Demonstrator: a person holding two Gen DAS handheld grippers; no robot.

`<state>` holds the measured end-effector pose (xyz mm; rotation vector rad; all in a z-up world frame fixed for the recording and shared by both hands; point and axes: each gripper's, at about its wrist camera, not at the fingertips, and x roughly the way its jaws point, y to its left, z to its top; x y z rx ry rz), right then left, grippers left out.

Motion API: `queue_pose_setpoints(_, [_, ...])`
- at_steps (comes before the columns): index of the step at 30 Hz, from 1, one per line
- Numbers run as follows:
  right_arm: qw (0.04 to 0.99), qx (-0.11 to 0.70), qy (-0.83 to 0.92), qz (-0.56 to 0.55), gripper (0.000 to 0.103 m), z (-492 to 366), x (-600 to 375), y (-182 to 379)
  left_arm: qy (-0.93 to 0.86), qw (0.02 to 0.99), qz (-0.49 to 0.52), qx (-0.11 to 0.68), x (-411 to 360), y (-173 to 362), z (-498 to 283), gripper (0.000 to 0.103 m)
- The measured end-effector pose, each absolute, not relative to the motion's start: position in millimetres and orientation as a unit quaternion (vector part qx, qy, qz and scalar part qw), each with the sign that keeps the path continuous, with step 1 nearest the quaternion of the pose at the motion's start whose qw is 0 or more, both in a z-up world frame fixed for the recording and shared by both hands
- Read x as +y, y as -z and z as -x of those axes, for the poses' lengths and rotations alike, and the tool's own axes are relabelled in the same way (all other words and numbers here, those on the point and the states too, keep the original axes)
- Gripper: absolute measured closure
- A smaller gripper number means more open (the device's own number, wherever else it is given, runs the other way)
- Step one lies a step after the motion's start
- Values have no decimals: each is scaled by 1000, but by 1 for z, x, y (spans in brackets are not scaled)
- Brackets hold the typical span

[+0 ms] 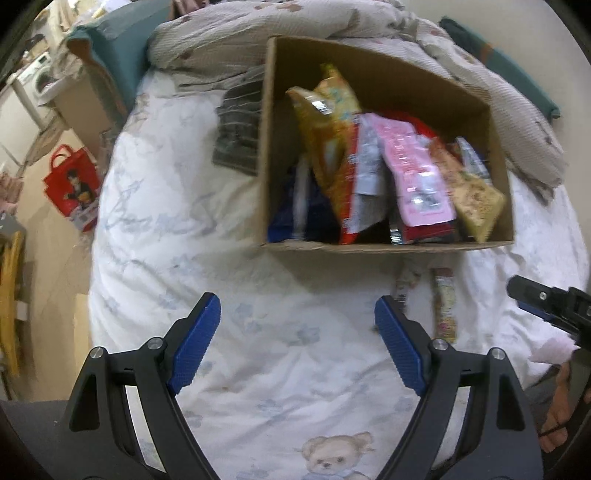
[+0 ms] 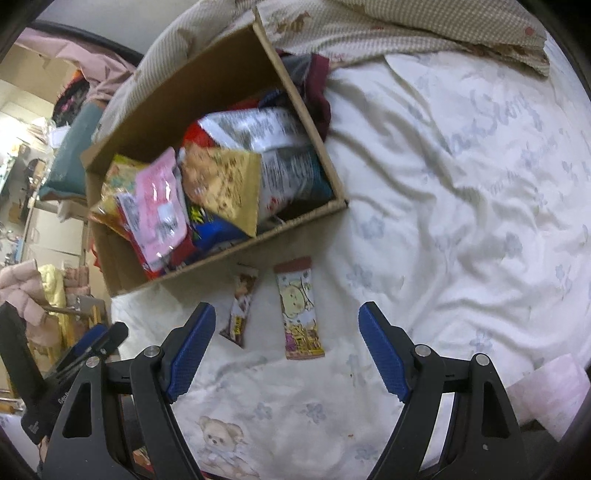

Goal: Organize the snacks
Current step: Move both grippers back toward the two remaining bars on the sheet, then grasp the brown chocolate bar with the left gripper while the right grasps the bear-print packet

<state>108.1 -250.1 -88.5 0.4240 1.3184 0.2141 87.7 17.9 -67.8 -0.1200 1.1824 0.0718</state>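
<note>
A cardboard box stands on the bed, filled with several snack bags, among them a pink bag and a yellow bag. Two snack bars lie on the sheet in front of the box: a brown one and a yellow-pink one. My left gripper is open and empty over the sheet before the box. My right gripper is open and empty, above the two bars; it also shows at the right edge of the left wrist view.
The bed has a white floral sheet with a teddy-bear print. A crumpled beige quilt lies behind the box. A dark folded cloth sits left of the box. A red bag stands on the floor to the left.
</note>
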Motion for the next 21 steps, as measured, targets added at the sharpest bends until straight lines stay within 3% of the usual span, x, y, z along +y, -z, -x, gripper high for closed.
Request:
queue_pose_setpoints(11, [733,655,-97,-153,22,-115,-226,125,-46,821,85,563,33,72,-85,20])
queue_pose_setpoints(14, [727,670,-90,-120,30,-117,-215,137,-41,821,82,564,28,73,-86,20])
queue_pose_setpoints(16, [724,677,-86,-101,37,-121,-207,147,-37,821,81,565,24,73,-87,20])
queue_pose_setpoints(17, [723,679,-85,-90,43,-123,-202,152,-34,820,80,565,22,73,-87,20])
queue_pose_setpoints(19, [721,684,-93,-67,67,-126,-189,162,-31,820,77,567,20,73,-86,20])
queue_pose_setpoints(20, [721,684,-91,-59,75,-126,-186,166,-31,820,76,567,19,73,-86,20])
queue_pose_setpoints(21, [729,677,-89,-45,75,-126,-179,168,-32,820,75,567,20,74,-86,20])
